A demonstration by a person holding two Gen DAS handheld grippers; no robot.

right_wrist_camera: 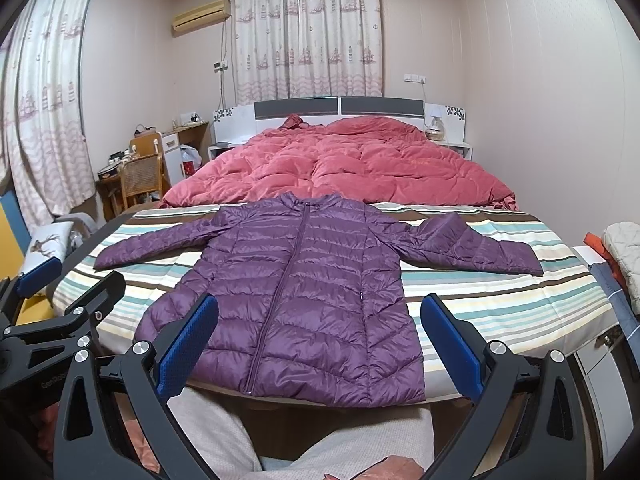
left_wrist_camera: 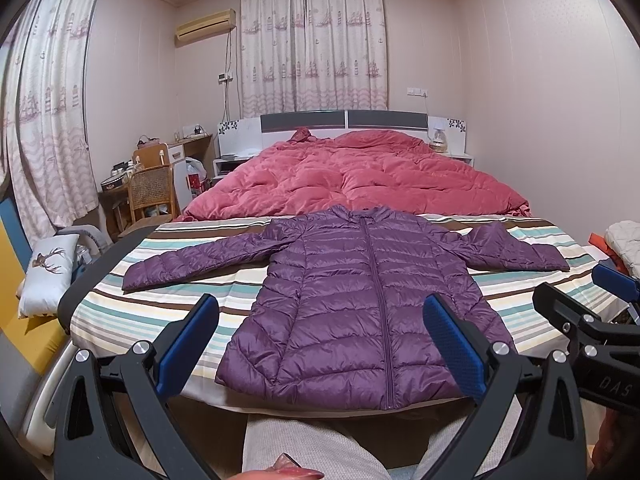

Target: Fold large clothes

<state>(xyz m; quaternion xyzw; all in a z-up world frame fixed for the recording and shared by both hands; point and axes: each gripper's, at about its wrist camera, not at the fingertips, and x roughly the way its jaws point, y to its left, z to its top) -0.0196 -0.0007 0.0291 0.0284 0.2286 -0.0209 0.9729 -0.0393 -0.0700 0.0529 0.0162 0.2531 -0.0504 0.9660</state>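
Observation:
A purple quilted puffer jacket [left_wrist_camera: 352, 300] lies flat and zipped on the striped sheet at the foot of the bed [left_wrist_camera: 160, 312], both sleeves spread out to the sides. It also shows in the right wrist view [right_wrist_camera: 296, 304]. My left gripper [left_wrist_camera: 320, 320] is open and empty, held above the jacket's hem near the bed's front edge. My right gripper [right_wrist_camera: 318, 320] is open and empty, held beside it over the hem's right part. The right gripper's fingers [left_wrist_camera: 560, 304] show at the right edge of the left wrist view.
A rumpled red duvet [left_wrist_camera: 360, 176] covers the far half of the bed. A wicker chair [left_wrist_camera: 152, 192] and cluttered desk stand at left. A deer-print cushion [left_wrist_camera: 48, 272] lies left of the bed. Piled clothes [right_wrist_camera: 620, 256] lie at right.

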